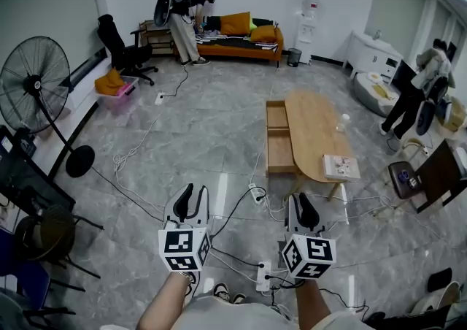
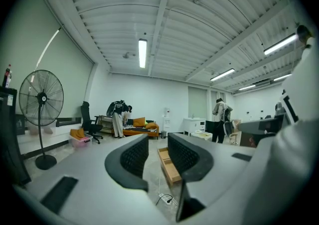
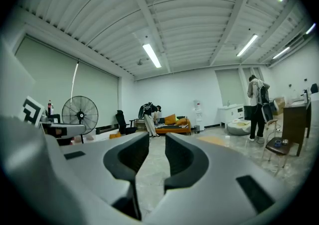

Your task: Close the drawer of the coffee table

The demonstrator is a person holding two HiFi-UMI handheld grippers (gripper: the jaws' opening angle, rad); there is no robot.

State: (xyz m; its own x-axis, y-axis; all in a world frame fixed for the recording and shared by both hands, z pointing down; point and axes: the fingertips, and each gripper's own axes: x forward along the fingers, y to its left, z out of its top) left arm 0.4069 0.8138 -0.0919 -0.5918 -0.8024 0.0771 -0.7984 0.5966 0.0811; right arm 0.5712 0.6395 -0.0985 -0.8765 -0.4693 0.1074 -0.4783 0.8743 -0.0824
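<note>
1. Wooden counter [image 1: 314,131], the coffee table of the task, stands on the grey marble-pattern floor [image 1: 211,131], well ahead of the person and to the right in the head view.
2. Its drawer [image 1: 279,147] stands pulled far out from the counter's left long edge, and the open tray shows bare wood inside. A crosswise divider splits it; whether this is one drawer or two side by side cannot be told.
3. Left tongs [image 1: 194,191]: jaws a narrow gap apart, nothing between them, held level over the floor.
4. Right tongs [image 1: 301,201]: likewise a narrow gap, nothing held, pointing roughly toward the near end of the counter.
5. Progress, as judged: no part of the closing is done. Both tongs are well apart from the drawer and touch nothing.
6. Remaining, as judged: walk up to the counter's left side, set tongs against the drawer front, and push until the front sits flush with the edge.
7. Hazard noted: a power strip [image 1: 255,193] and loose cables lie on the floor between the person and the counter.
8. Writing: a book [image 1: 341,166] lies at the counter's near right corner; its print is too small to read. The cubes on the tongs bear black-and-white square markers only, with no legible text. No brand is readable anywhere.
</note>
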